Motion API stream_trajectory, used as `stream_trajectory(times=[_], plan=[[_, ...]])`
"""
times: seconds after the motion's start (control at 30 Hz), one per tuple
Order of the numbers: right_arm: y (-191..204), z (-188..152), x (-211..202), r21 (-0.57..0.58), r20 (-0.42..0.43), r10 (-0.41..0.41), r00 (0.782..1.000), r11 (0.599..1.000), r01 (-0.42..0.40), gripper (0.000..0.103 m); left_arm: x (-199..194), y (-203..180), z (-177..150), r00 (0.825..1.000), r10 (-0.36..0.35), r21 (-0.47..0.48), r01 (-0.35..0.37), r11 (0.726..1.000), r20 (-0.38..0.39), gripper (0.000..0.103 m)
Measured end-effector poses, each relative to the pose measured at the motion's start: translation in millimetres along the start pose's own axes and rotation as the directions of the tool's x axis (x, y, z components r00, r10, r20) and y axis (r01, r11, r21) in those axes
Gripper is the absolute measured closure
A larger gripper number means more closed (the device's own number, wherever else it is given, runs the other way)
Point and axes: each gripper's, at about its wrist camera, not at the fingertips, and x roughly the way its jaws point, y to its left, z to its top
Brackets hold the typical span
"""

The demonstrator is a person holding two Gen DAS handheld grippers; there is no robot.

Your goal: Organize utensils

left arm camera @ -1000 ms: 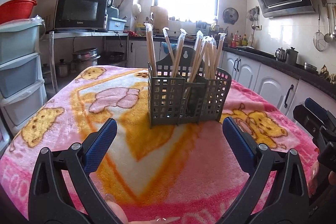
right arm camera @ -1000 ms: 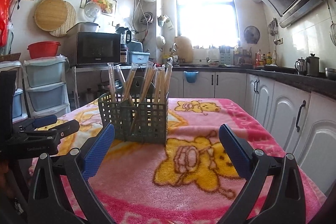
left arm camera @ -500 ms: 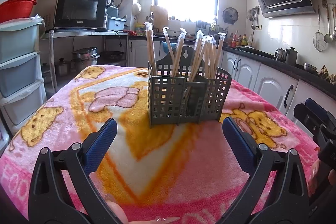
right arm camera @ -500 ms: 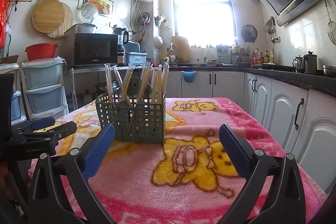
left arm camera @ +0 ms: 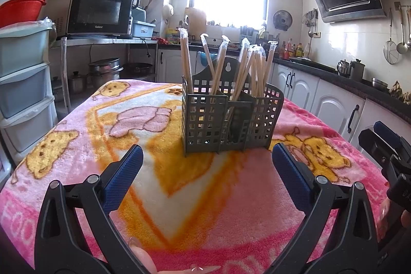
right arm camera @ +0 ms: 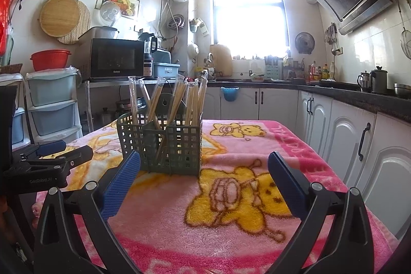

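Observation:
A grey slotted utensil caddy [left arm camera: 226,125] stands upright in the middle of the table, and several wrapped chopstick pairs [left arm camera: 246,68] stick up out of its compartments. My left gripper [left arm camera: 206,166] is open in front of it, nothing between its blue pads. In the right wrist view the same caddy [right arm camera: 164,143] sits ahead to the left, with the chopsticks [right arm camera: 179,99] leaning in it. My right gripper [right arm camera: 204,171] is open and empty, short of the caddy. Each gripper shows at the edge of the other's view.
A pink cartoon blanket [left arm camera: 128,120] covers the table. Plastic drawers [left arm camera: 23,84] and a microwave [left arm camera: 99,9] stand at the left. White cabinets [right arm camera: 341,130] under a dark counter run along the right. A fingertip [left arm camera: 143,256] shows at the bottom edge.
The right wrist view has tilted up slightly and edged toward the caddy. The left gripper has barely moved. Both grippers stay open.

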Motion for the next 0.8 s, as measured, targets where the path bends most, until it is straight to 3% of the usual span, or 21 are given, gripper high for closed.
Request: stream_trajectory(times=[0.8], plan=[[-2.2,1.3,-0.2,0.014,-0.003,-0.001,1.0,1.0,0.001,0.006,-0.7,1.2,0.8,1.0,0.003,-0.009,-0.003,1.0,-0.006,0.01]])
